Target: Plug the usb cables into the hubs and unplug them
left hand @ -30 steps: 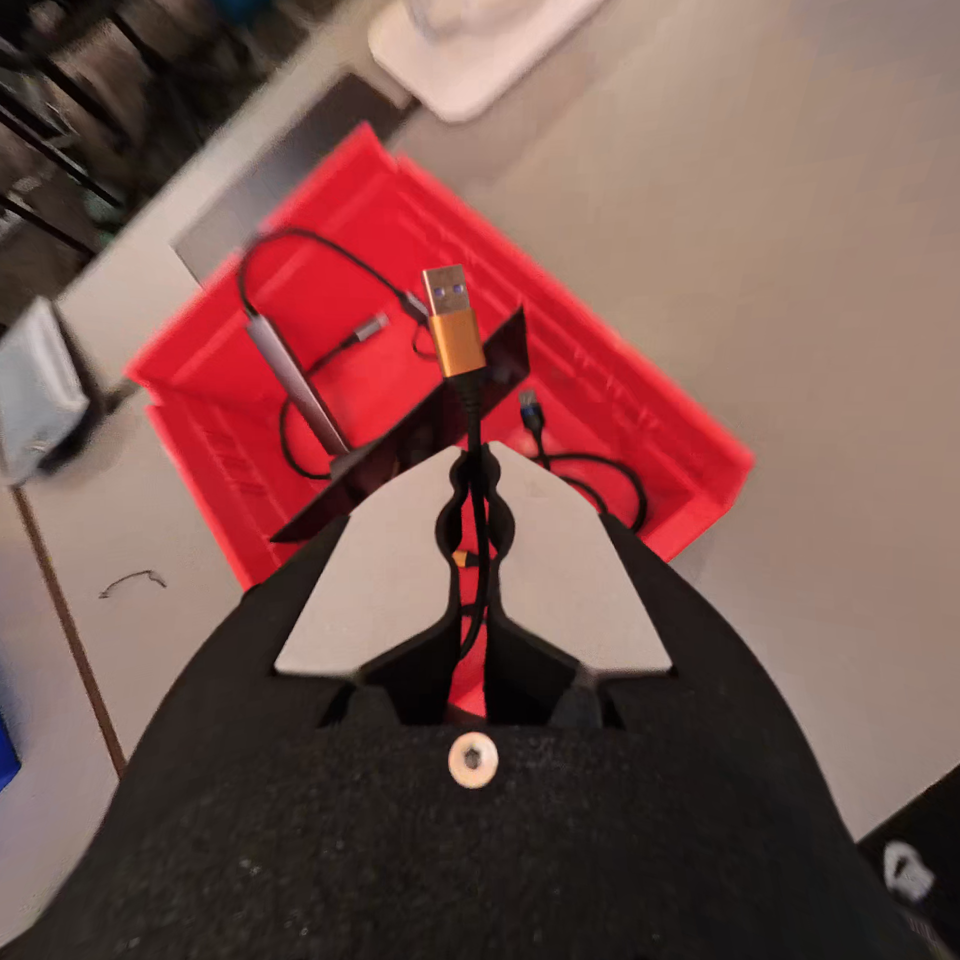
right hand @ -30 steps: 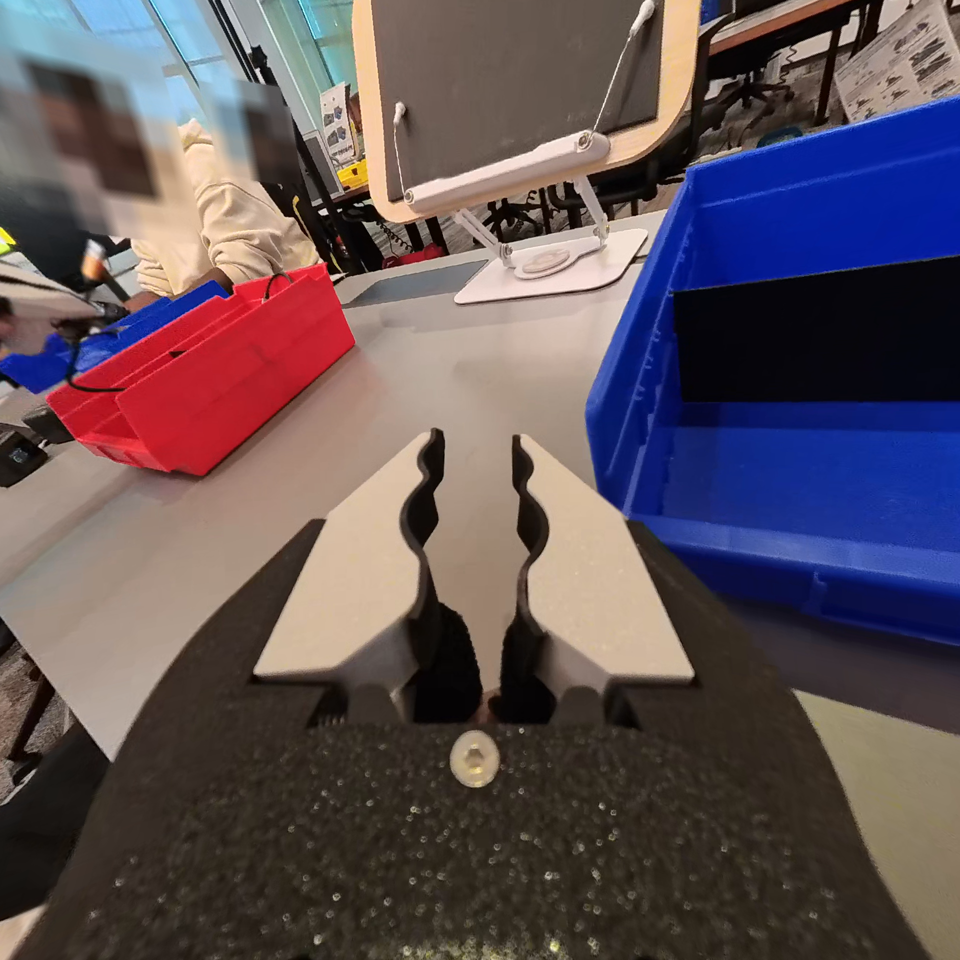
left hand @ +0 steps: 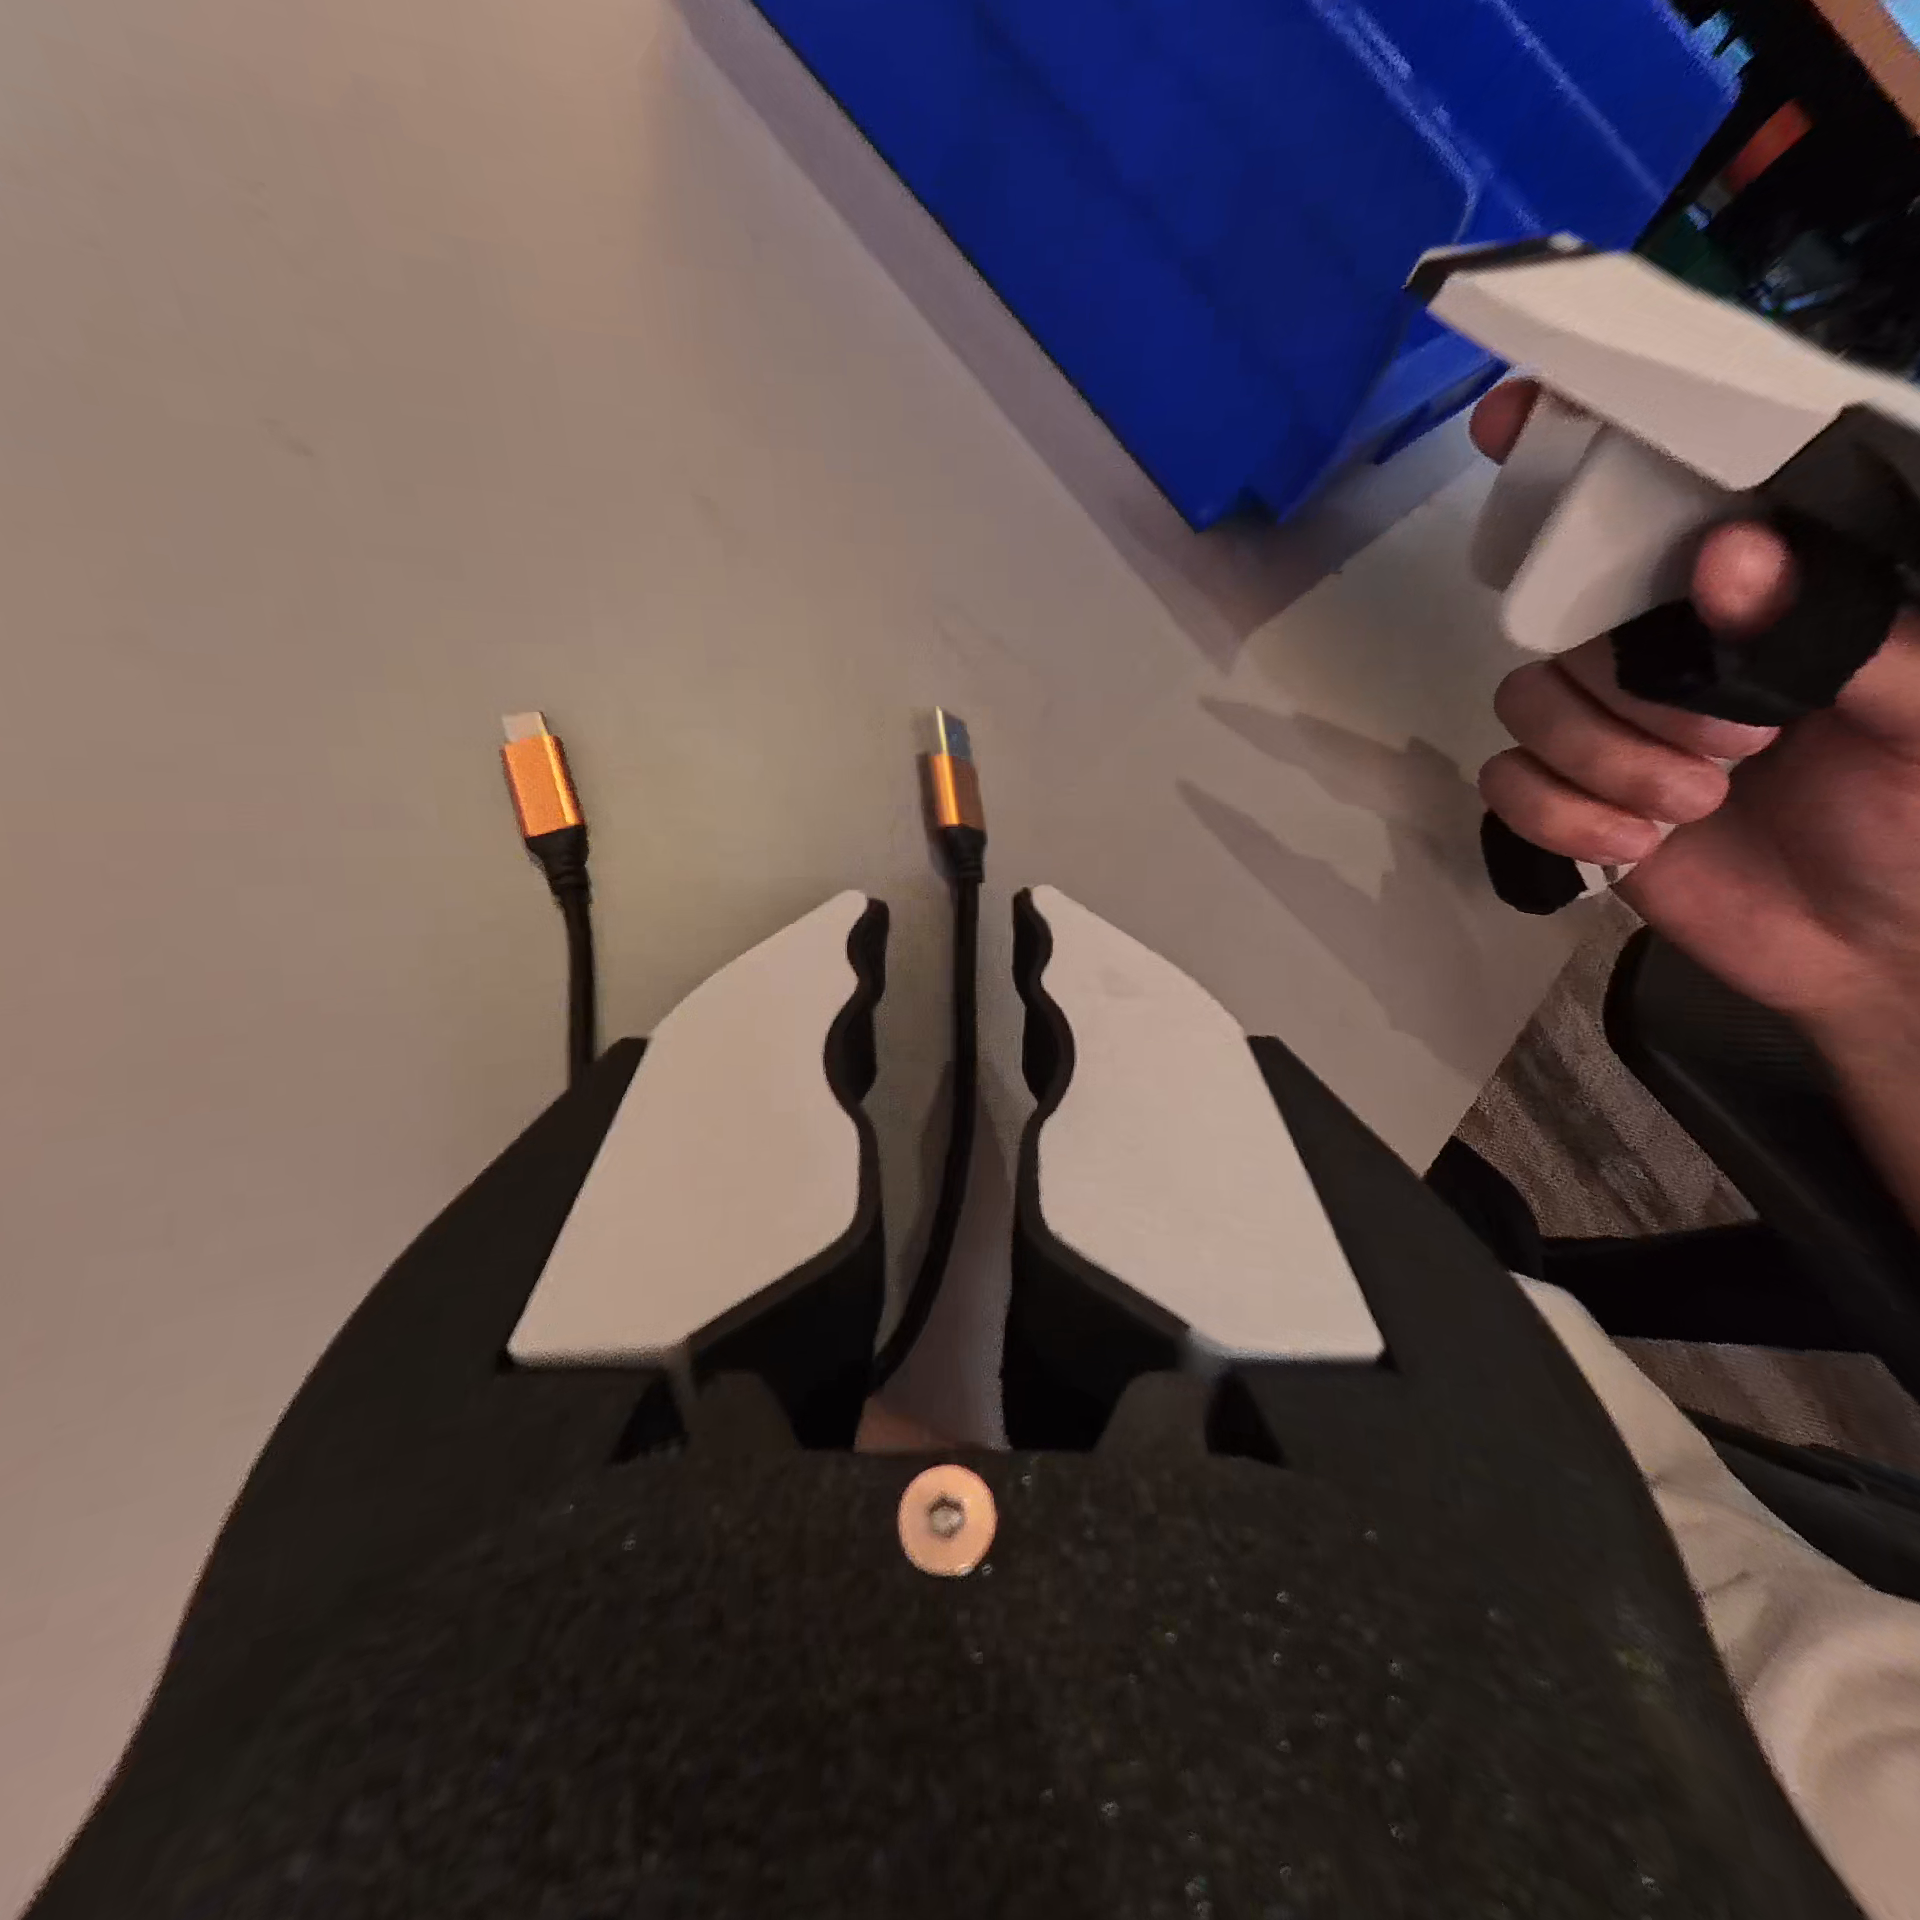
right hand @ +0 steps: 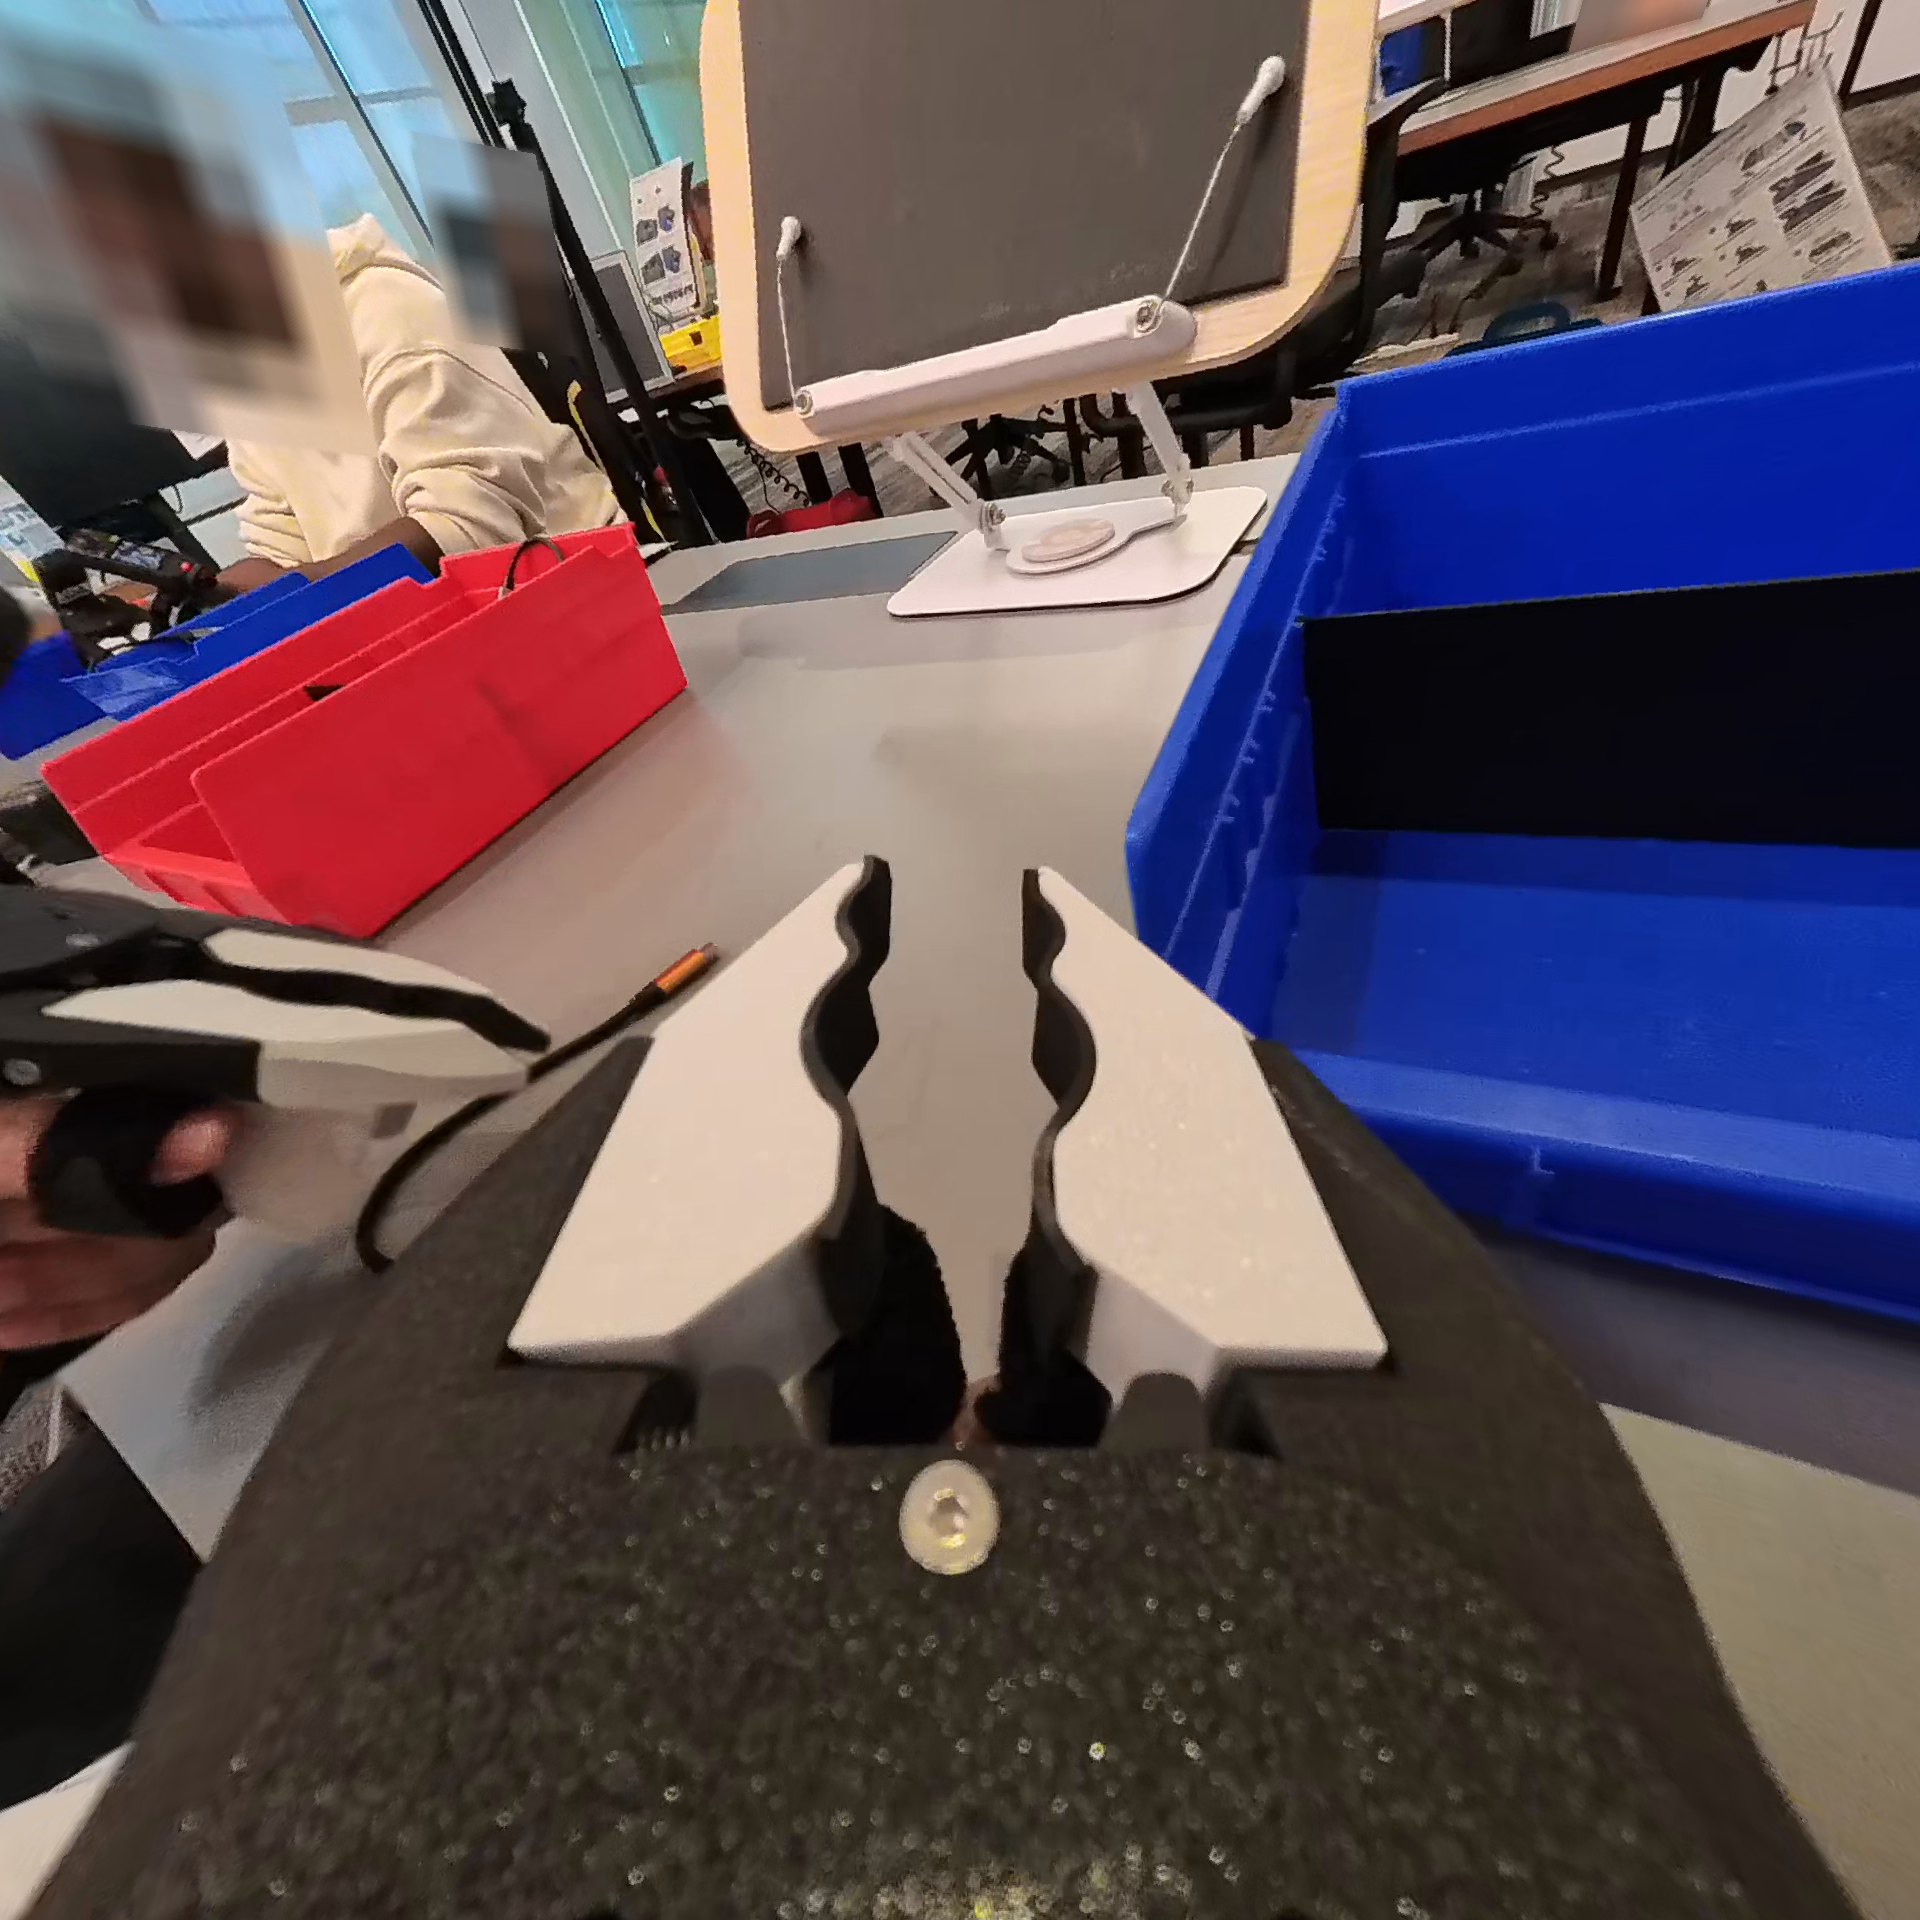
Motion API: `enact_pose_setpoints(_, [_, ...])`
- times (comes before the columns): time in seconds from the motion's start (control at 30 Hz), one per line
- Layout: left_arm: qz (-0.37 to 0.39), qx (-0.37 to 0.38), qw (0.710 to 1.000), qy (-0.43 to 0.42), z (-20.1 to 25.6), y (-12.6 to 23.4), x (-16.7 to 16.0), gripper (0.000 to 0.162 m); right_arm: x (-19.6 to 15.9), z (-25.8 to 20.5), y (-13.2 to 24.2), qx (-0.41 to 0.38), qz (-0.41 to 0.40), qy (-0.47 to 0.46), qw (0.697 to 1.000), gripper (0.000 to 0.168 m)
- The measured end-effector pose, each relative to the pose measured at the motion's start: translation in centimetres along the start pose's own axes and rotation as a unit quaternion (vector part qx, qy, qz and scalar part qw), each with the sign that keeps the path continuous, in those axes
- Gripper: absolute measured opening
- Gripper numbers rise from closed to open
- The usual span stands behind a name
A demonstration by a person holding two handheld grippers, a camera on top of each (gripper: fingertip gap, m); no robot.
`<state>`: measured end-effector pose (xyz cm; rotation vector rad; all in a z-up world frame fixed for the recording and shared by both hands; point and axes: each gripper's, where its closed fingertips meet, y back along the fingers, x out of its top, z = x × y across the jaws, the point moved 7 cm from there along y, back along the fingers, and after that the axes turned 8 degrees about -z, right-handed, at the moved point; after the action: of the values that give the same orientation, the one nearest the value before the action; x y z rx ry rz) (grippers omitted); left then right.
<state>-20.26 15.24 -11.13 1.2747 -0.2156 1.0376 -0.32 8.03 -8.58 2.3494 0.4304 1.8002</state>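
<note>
While parted, left hand-held gripper (left hand: 951,914) straddles cable (left hand: 961,1039)

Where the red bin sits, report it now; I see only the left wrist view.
Observer: The red bin stands on the table, to the left of the right gripper and farther off.
Operator: Report the inside of the blue bin.
Observer: Its near compartment shows nothing in it; a black divider closes off the back.
Operator: Check the right fingers.
Observer: They stand apart, with nothing between them.
</note>
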Motion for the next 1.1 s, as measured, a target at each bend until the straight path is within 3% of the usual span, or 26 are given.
enact_pose_setpoints(0.03, [0.010,0.001,1.000,-0.011,-0.4,0.6,0.1,0.023,0.0,-0.1,0.0,0.000,-0.001,0.002,1.000,0.024])
enact_pose_setpoints(0.23, [0.091,0.092,0.984,-0.122,-6.5,9.5,2.4,0.023,-0.1,0.0,0.0,-0.001,-0.003,0.001,1.000,0.024])
enact_pose_setpoints(0.3, [0.051,0.094,0.986,-0.127,-9.5,13.0,2.5,0.023,-0.1,0.0,-0.1,0.003,-0.003,-0.010,1.000,0.024])
enact_pose_setpoints(0.37, [0.003,0.141,0.984,-0.108,-13.2,16.2,2.3,0.027,-0.1,-0.2,-0.1,0.015,0.000,-0.027,1.000,0.024])
enact_pose_setpoints(0.47, [-0.062,0.173,0.974,-0.133,-17.9,19.0,1.6,0.027,-0.3,-0.7,-0.6,0.028,-0.009,-0.029,0.999,0.024])
enact_pose_setpoints(0.6, [-0.172,0.173,0.957,-0.159,-23.0,19.0,1.0,0.026,-0.4,-1.1,-1.0,0.033,-0.016,-0.019,0.999,0.024])
enact_pose_setpoints(0.77, [-0.243,0.176,0.930,-0.212,-26.8,16.7,1.1,0.026,-0.5,-0.8,-1.3,0.031,-0.021,-0.022,0.999,0.024])
enact_pose_setpoints(1.1, [-0.282,0.209,0.895,-0.275,-30.2,13.2,1.6,0.027,-0.8,-0.1,-0.9,0.020,-0.027,-0.031,0.999,0.024])
